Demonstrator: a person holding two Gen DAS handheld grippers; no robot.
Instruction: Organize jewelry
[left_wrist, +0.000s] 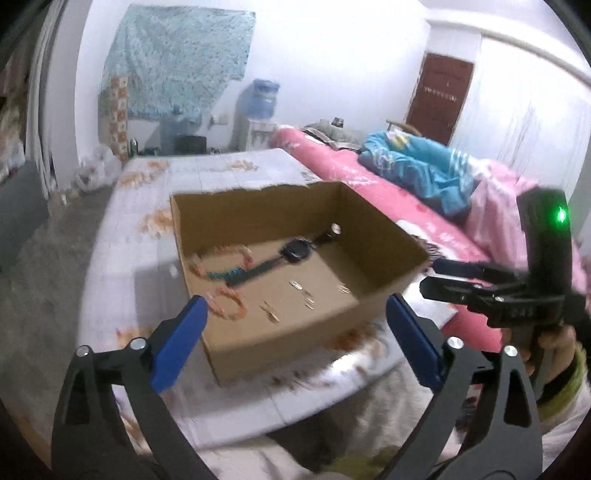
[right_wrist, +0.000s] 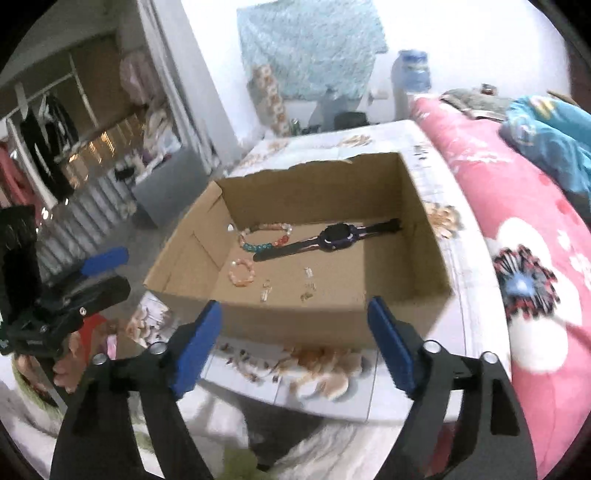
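An open cardboard box (left_wrist: 277, 350) (right_wrist: 295, 325) stands on the table. Inside it lie a black wristwatch (left_wrist: 295, 251) (right_wrist: 334, 236), a multicoloured bead bracelet (left_wrist: 221, 264) (right_wrist: 266, 236), an orange bead bracelet (left_wrist: 229, 306) (right_wrist: 242, 273) and several small gold pieces (left_wrist: 295, 284) (right_wrist: 308, 284). My left gripper (left_wrist: 295, 310) (right_wrist: 103, 269) hovers open before the box's near wall, nothing between its blue pads. My right gripper (right_wrist: 293, 308) (left_wrist: 448, 277) is likewise open and empty, just off the box's near side. Neither touches the box.
The table (right_wrist: 369, 398) wears a white patterned cloth. A bed with a pink flowered cover (right_wrist: 517, 229) and a blue blanket (left_wrist: 424, 166) runs along the right. A water dispenser (left_wrist: 258, 107) stands at the back wall; an open wardrobe (right_wrist: 74, 147) is on the left.
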